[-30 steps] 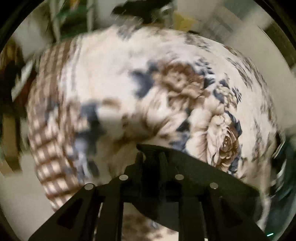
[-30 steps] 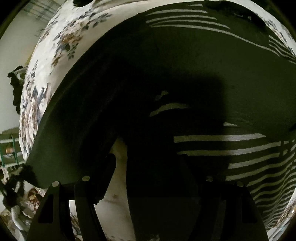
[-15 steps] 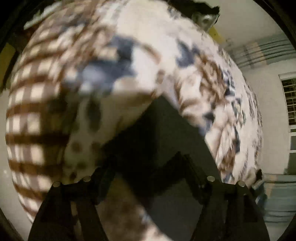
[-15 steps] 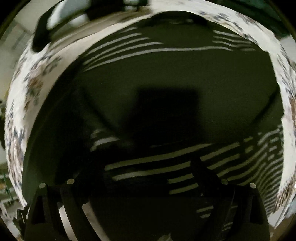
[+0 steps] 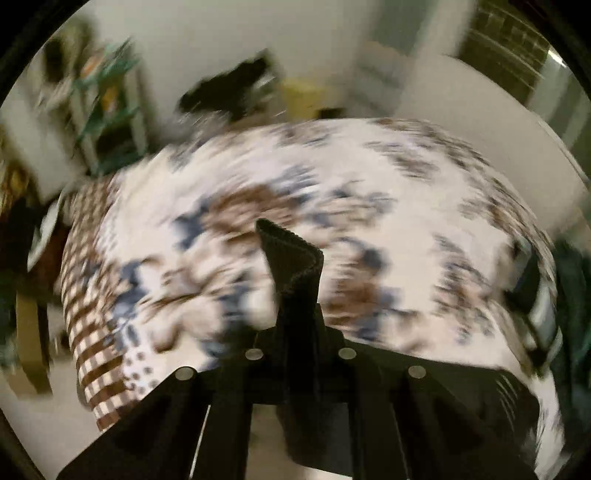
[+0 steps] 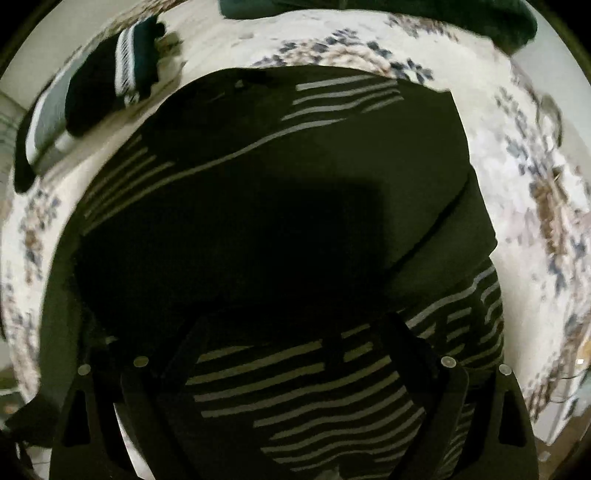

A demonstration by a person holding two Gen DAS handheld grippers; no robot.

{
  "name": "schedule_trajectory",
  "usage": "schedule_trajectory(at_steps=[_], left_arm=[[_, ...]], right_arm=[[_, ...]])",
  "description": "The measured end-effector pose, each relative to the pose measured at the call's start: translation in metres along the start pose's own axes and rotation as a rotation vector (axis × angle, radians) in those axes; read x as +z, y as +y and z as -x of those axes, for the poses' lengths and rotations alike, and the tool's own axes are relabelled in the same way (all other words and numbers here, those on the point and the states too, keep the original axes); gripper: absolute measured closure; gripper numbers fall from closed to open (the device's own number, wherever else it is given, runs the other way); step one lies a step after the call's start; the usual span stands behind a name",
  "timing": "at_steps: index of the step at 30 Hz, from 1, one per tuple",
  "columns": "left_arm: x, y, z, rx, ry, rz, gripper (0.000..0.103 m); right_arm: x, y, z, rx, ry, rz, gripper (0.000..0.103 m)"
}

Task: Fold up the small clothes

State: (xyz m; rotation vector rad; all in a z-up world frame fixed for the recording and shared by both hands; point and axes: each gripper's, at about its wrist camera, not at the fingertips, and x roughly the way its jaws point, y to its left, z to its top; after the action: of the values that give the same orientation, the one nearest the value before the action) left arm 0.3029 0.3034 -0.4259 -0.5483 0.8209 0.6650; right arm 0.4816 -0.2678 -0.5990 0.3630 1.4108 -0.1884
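A dark garment with pale stripes (image 6: 295, 147) lies spread on the floral bed cover (image 6: 535, 184). My right gripper (image 6: 295, 332) points straight down just above it, jaws wide open with only flat cloth beneath them. In the left wrist view, my left gripper (image 5: 299, 332) has its jaws closing on a ribbed dark edge of cloth (image 5: 291, 254). That edge stands up between the fingers. More dark cloth (image 5: 461, 398) trails off to the lower right. The view is blurred by motion.
A folded dark pile with white stripes (image 6: 110, 81) sits at the bed's far left, and dark green cloth (image 6: 406, 14) lies at the top. Beyond the bed cover's chequered border (image 5: 92, 302) stand a green shelf (image 5: 110, 110), a black heap (image 5: 229, 88) and a yellowish object (image 5: 303, 96).
My left gripper opened, then closed on the dark edge and rose, so more of the room shows. My right gripper opened wider and slid across the striped garment.
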Motion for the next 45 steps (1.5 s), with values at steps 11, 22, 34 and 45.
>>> schedule_trajectory(at_steps=[11, 22, 34, 45], left_arm=[[-0.159, -0.351, 0.065, -0.356, 0.097, -0.41, 0.096], [-0.357, -0.533, 0.044, -0.341, 0.306, -0.729, 0.091], [-0.274, -0.367, 0.075, -0.118, 0.095, -0.524, 0.0], [-0.254, -0.209, 0.026, 0.22, 0.167, -0.342, 0.0]], right_arm=[[0.053, -0.147, 0.008, 0.112, 0.072, 0.001, 0.008], [0.107, -0.292, 0.003, 0.124, 0.106, -0.071, 0.008], [0.145, -0.248, 0.046, 0.379, 0.072, 0.08, 0.008], [0.154, -0.106, -0.041, 0.165, 0.23, 0.325, 0.064]])
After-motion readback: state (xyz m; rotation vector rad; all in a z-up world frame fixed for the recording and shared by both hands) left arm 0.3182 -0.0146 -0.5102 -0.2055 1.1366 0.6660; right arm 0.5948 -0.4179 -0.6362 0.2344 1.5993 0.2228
